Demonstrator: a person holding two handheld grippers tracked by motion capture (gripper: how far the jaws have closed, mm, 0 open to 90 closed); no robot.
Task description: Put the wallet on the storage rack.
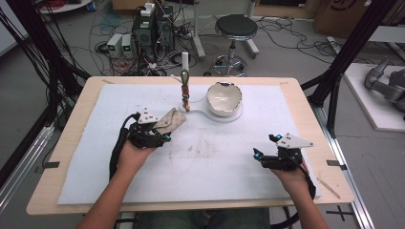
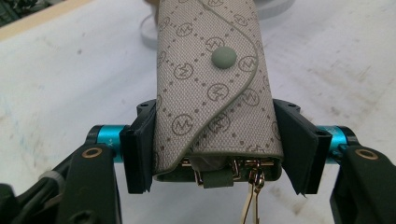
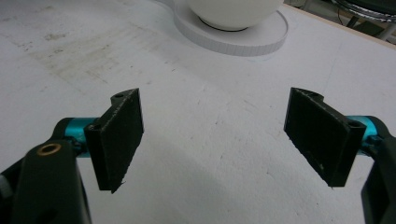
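A grey monogrammed key pouch [image 1: 170,120] with a snap flap is clamped between the jaws of my left gripper [image 1: 162,130], left of the table's middle and lifted off the mat. In the left gripper view the pouch [image 2: 210,79] stands between both pads, and gold key clips [image 2: 254,186] hang from its near end; the left gripper [image 2: 217,154] is shut on it. My right gripper [image 1: 265,146] rests low at the right, open, with nothing between the jaws [image 3: 217,135].
A white bowl [image 1: 223,98] sits on a round white base [image 3: 254,39] at the back centre. Beside it stands a thin upright post with a hook [image 1: 185,83]. A white mat [image 1: 200,162] covers the wooden table [image 1: 71,119]. A stool [image 1: 235,28] and cables lie beyond.
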